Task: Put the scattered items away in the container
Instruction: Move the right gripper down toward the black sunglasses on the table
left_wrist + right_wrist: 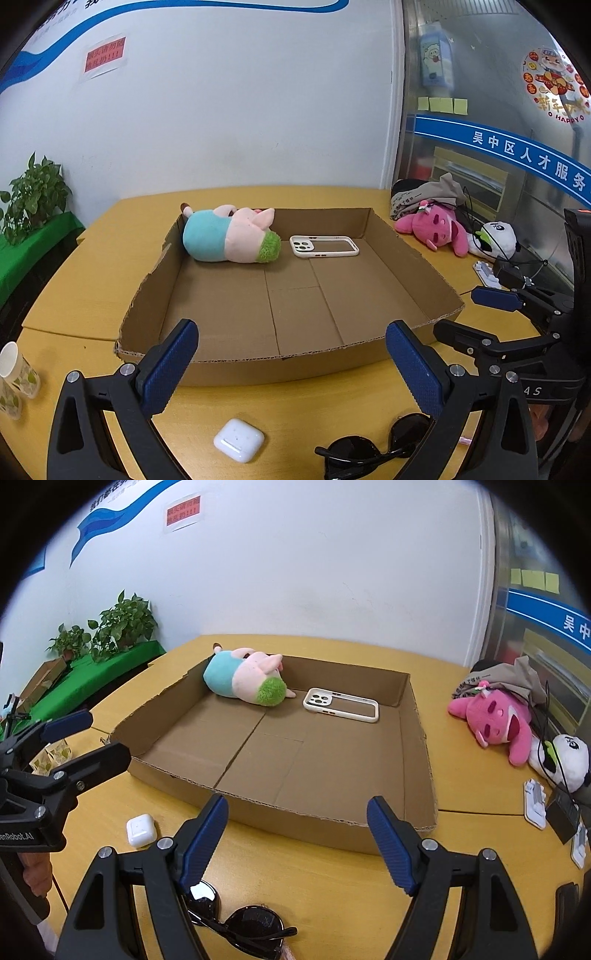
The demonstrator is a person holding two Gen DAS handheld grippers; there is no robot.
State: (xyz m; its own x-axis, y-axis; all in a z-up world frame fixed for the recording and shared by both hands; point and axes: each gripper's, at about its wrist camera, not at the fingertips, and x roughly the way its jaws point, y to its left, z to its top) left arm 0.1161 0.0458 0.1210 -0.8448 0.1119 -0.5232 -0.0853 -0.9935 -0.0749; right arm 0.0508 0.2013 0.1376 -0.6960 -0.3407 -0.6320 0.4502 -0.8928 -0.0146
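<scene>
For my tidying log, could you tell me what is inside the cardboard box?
Inside the cardboard box lie a plush toy and a phone case. Anything under the plush is hidden.

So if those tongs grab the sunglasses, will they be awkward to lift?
Probably a bit. The sunglasses look thin-framed and light, with glossy dark lenses that may slip between the pads. Their arms seem unfolded, so they could swing or tilt if pinched off-centre. The right tongs stand open just above them.

Black hand-held gripper point(291, 363), blue textured pads point(170, 369)
</scene>
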